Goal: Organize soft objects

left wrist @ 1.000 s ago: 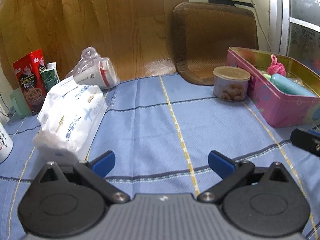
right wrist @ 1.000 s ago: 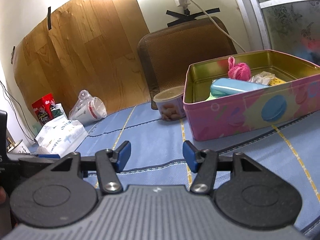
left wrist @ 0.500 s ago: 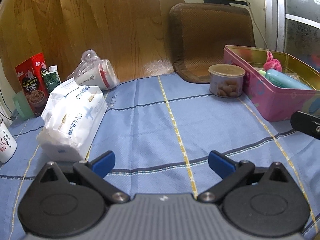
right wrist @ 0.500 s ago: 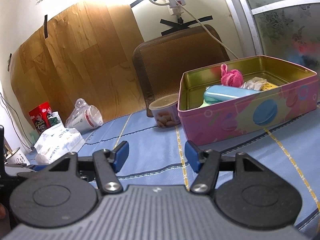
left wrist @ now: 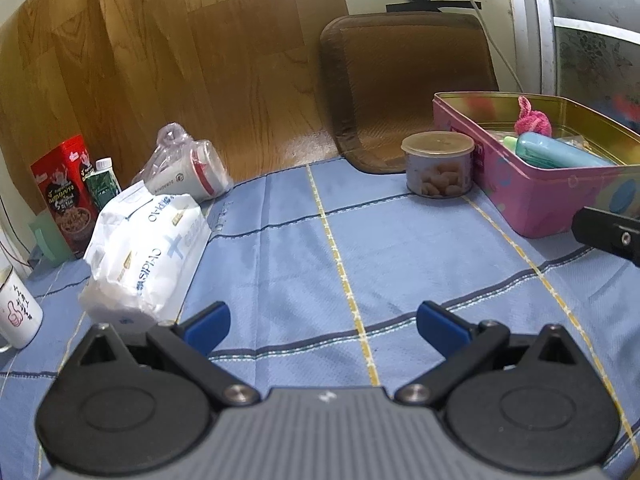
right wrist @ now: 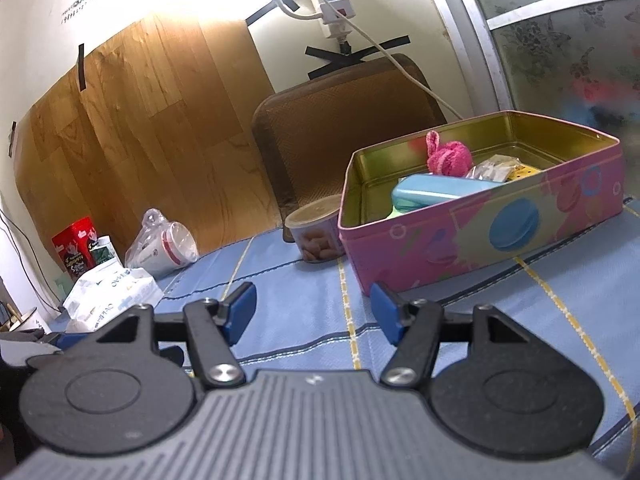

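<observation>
Left hand-held gripper (left wrist: 322,326) spread, nothing between its fingers, above the table (left wrist: 280,240); right hand-held gripper (right wrist: 312,312) spread, empty, near pink tin (right wrist: 480,236); tissue pack (left wrist: 148,248) left.

My left gripper (left wrist: 322,326) is showing blue pads (left wrist: 208,326) on black linkage arms with silver pivot screws, two round black discs and a ribbed grey housing bearing a small white mark. My right gripper (right wrist: 312,312) is wearing the same blue, black and grey.
</observation>
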A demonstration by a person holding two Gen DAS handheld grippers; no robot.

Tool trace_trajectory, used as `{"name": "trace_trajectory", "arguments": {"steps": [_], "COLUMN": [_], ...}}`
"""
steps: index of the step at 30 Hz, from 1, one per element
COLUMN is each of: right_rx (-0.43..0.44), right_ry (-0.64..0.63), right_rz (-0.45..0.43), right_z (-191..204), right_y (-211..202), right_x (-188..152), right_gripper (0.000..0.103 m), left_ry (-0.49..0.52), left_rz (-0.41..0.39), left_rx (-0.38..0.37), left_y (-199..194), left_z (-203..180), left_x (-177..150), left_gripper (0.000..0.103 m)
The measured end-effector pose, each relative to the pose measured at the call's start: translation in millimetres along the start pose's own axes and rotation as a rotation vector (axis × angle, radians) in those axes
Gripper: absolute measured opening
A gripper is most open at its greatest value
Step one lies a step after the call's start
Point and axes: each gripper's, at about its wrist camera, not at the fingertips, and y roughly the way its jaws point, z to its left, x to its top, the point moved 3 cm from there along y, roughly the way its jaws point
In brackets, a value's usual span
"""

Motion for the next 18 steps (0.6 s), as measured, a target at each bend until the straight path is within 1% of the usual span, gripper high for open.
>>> {"name": "trace_trajectory", "arguments": {"steps": [10,18], "right_rx": [-0.011,-0.021], "right_ry": [0.023,0.012], "right_rz": [-0.006,-0.036], "right_z": [-10,-8], "right_y": [1,-3], "right_x": [1,1], "right_gripper": [0.066,0.066], "left_ry": [0.015,0.025], "left_rz": [-0.008,-0.021], "left_rx": [-0.008,-0.010], "left_y": [-1,-4], "left_z": [-6,-8], "left_x": [0,2], "left_gripper": [0.103,0.103]}}
